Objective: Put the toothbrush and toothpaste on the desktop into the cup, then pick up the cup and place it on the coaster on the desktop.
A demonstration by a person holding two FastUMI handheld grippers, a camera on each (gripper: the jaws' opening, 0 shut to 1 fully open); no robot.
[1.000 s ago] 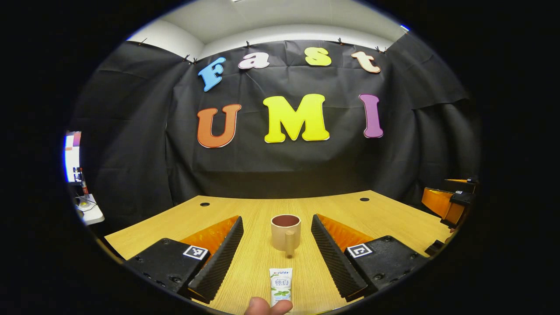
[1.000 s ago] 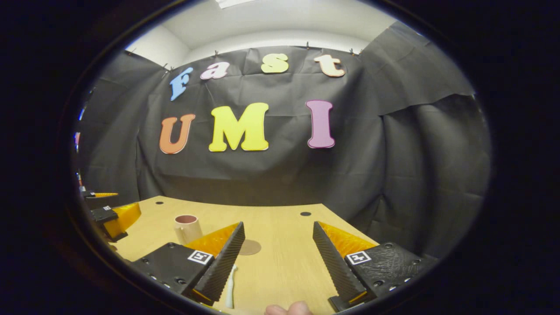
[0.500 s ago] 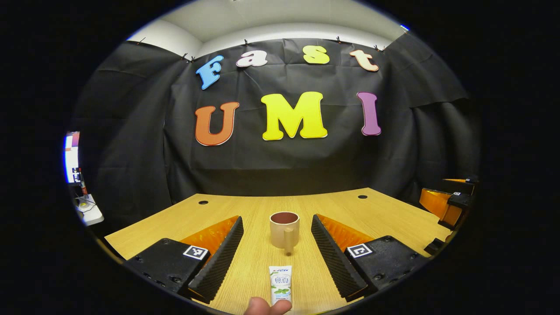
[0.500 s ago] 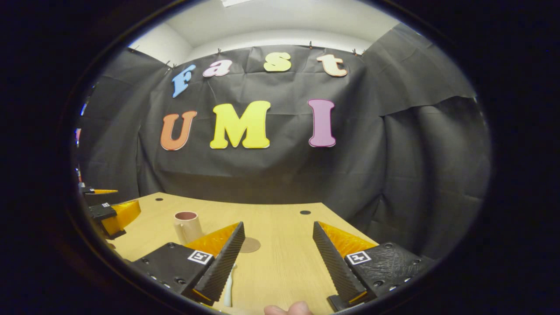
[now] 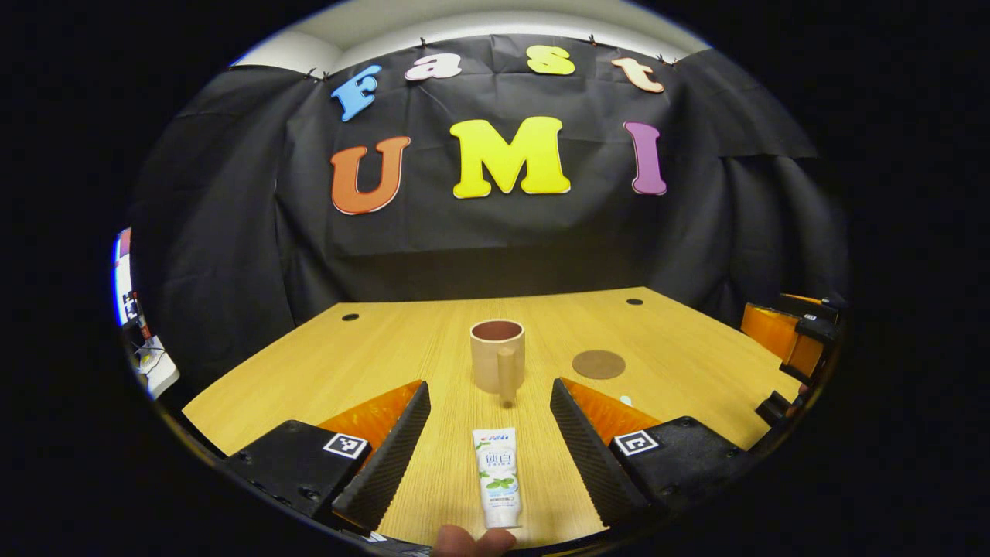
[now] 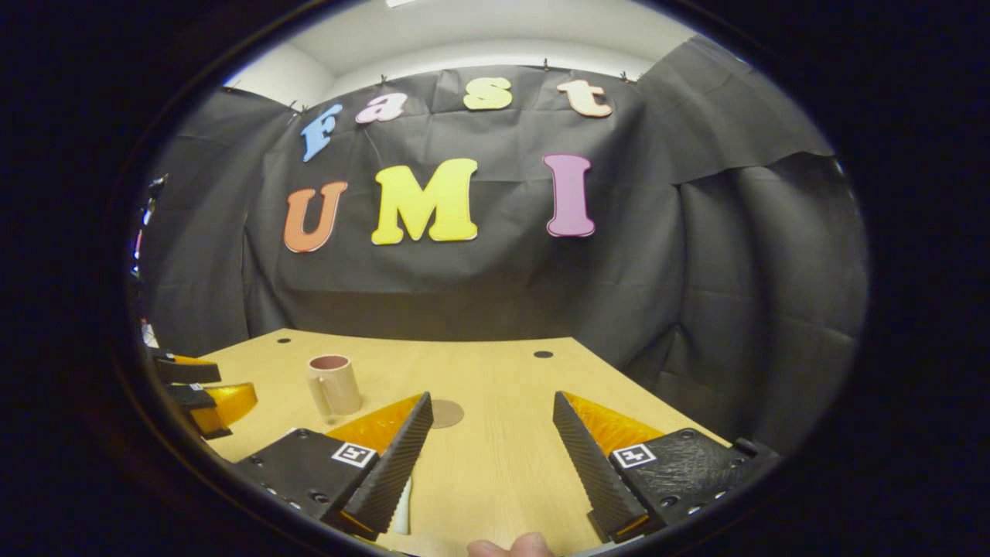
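left gripper [image 5: 489, 456] jaws wide apart, toothpaste [image 5: 497, 477] flat on desktop [image 5: 371, 363] between fingers, untouched | cup [image 5: 496, 354] upright beyond | coaster [image 5: 598, 363] right of cup | right gripper [image 6: 487, 456] open, toothbrush [image 6: 402, 514] beside its left finger

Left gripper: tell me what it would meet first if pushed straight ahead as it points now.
Likely the toothpaste tube, lying on the desk between the open fingers of the left gripper. Beyond it stands the cup. Height above the desk is unclear.
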